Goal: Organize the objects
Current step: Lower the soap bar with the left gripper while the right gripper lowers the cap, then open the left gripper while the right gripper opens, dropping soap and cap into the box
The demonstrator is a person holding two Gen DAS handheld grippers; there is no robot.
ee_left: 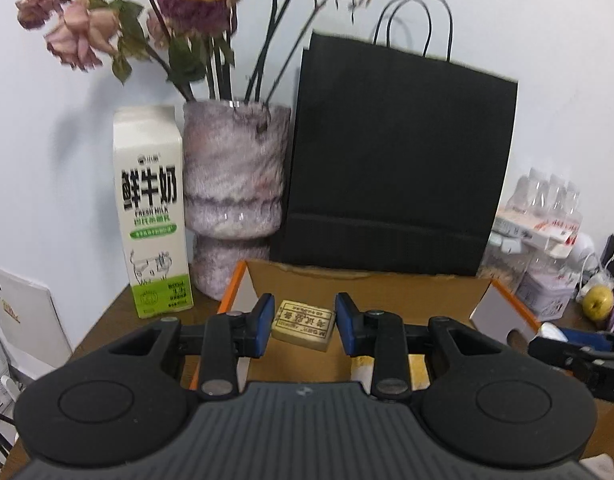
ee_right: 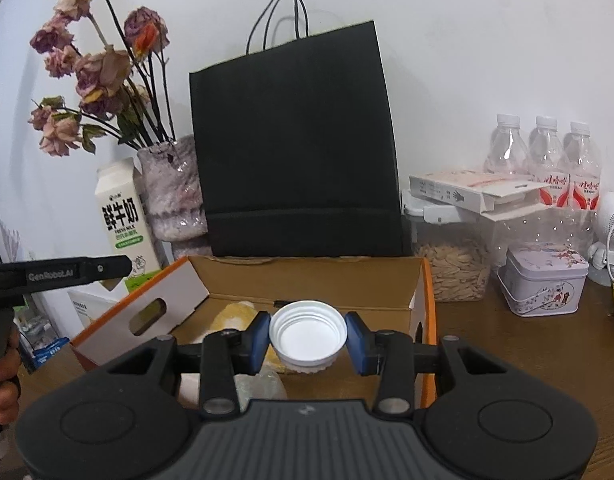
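Note:
My left gripper [ee_left: 304, 326] is shut on a small cream eraser [ee_left: 303, 325] with printed characters, held above the open cardboard box [ee_left: 363, 280] with orange edges. My right gripper [ee_right: 307, 338] is shut on a white plastic lid [ee_right: 307, 334], hollow side up, held over the same box [ee_right: 307, 276]. Inside the box lie a yellow soft item [ee_right: 231, 314] and clear plastic wrap [ee_right: 259, 386]. The left gripper's body also shows at the left of the right wrist view [ee_right: 59, 272].
A black paper bag [ee_left: 395, 160] stands behind the box. A milk carton [ee_left: 151, 216] and a vase of dried roses [ee_left: 235, 192] stand left. Water bottles [ee_right: 547, 160], a seed jar [ee_right: 455, 264], a tin [ee_right: 543, 284] and a yellow fruit [ee_left: 598, 302] stand right.

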